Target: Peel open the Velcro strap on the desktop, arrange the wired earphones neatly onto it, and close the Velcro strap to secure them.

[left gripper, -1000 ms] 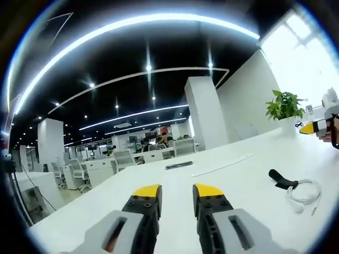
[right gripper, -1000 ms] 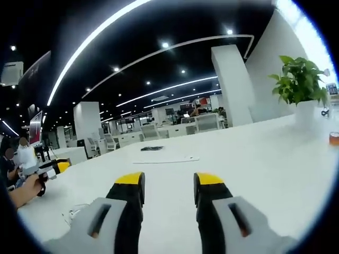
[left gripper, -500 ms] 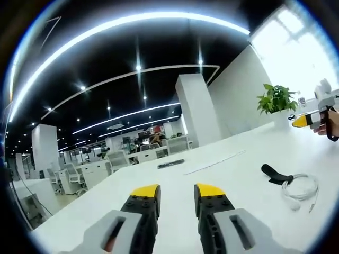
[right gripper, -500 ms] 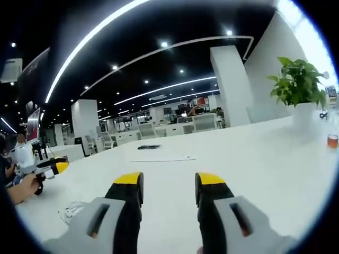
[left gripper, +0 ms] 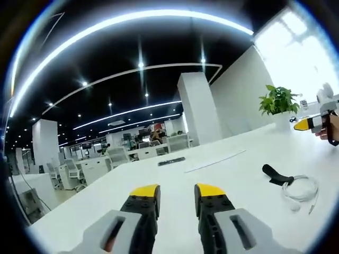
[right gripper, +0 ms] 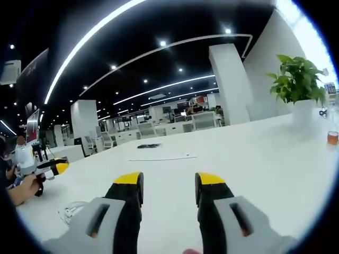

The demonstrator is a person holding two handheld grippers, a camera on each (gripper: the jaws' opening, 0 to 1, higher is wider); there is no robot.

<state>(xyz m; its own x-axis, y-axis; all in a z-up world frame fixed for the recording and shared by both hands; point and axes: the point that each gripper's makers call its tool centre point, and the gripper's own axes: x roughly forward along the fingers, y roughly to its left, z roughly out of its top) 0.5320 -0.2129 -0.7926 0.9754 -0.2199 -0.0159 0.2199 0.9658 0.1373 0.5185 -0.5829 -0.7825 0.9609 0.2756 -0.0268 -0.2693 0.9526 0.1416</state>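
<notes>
On the white desk [left gripper: 233, 174], a black Velcro strap [left gripper: 275, 175] lies at the right of the left gripper view, touching the coiled white wired earphones [left gripper: 302, 190]. My left gripper [left gripper: 177, 193] hovers over the desk, open and holding nothing, well left of them. The right gripper [left gripper: 312, 123] enters this view at the far right, held by a hand. In the right gripper view, my right gripper [right gripper: 168, 182] is open with nothing between its jaws, and the earphones [right gripper: 71, 210] show at the lower left. The left gripper [right gripper: 50, 168] appears at the far left, held by a hand.
A potted green plant [right gripper: 296, 90] stands at the desk's right, with a small orange cup [right gripper: 332, 138] near it. A dark flat object [left gripper: 171, 161] and a long white strip [left gripper: 214, 160] lie farther along the desk. Office chairs and a white pillar [left gripper: 198, 111] stand behind.
Both views shifted slightly with the hands. The strap and earphones have not moved on the desk, and both grippers stay open.
</notes>
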